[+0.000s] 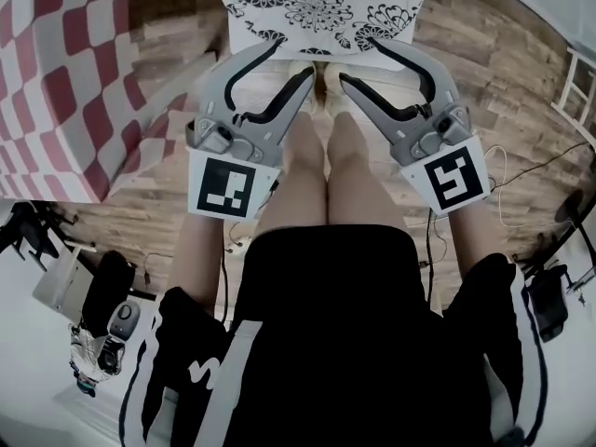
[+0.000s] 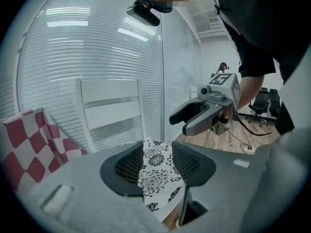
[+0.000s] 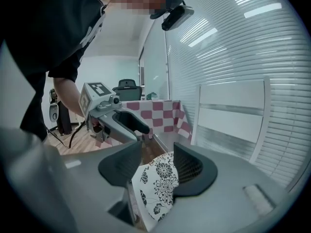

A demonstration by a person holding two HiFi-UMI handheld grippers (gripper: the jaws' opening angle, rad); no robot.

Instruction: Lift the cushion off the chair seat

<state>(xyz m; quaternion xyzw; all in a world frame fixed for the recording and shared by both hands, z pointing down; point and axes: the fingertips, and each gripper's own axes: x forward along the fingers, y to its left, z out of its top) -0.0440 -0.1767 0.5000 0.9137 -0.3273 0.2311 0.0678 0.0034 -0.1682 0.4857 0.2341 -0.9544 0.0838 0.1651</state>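
1. At the left of the head view, the red-checked cloth (image 1: pixel 65 82) is lying aside, playing no part.
2. The left hand-held gripper (image 1: pixel 291 60) is pointing at the cushion's near edge with its jaws spread and empty, probably to take one side.
3. At top centre, the floral cushion (image 1: pixel 321 3) is lying on the white chair (image 2: pixel 109 110) seat, ungripped.
4. The right hand-held gripper (image 1: pixel 361 61) is mirroring the left, spread and empty, likely to share a wide, floppy load.

The cushion (image 1: pixel 321 7) is matt printed cloth, the floor (image 1: pixel 484 82) smooth wood planks with a slight sheen, the checked cover (image 1: pixel 56 73) soft matt cloth.
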